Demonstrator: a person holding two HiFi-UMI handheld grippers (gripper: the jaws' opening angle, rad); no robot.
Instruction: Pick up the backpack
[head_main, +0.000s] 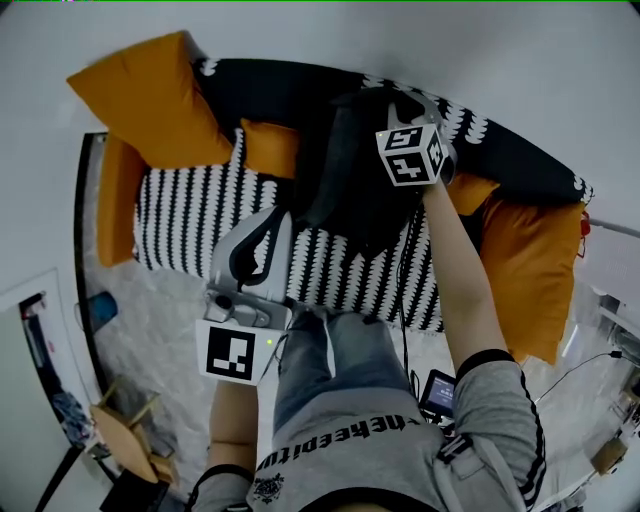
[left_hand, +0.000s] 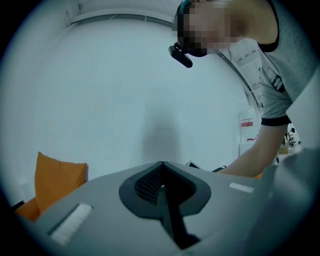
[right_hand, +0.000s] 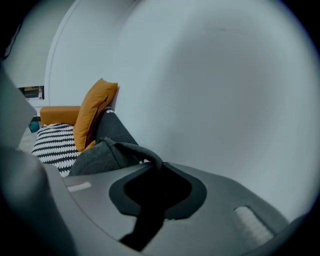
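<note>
A dark grey backpack (head_main: 345, 185) stands against the back of a black-and-white striped sofa (head_main: 190, 220). My right gripper (head_main: 400, 110) is at the backpack's top, reached out over the sofa. In the right gripper view the backpack (right_hand: 95, 155) lies just beyond the jaws, and its grey top handle (right_hand: 135, 149) runs into the right gripper (right_hand: 159, 165), which is shut on it. My left gripper (head_main: 283, 218) hangs lower, over the sofa's front edge and left of the backpack, touching nothing. Its jaws meet with nothing between them in the left gripper view (left_hand: 161, 164).
Orange cushions lie at the sofa's left (head_main: 150, 95) and right (head_main: 530, 270) ends, with a small one (head_main: 270, 148) beside the backpack. A wooden stool (head_main: 125, 430) and a blue cup (head_main: 100, 305) are on the floor at the left. A small screen device (head_main: 438, 392) sits by my right leg.
</note>
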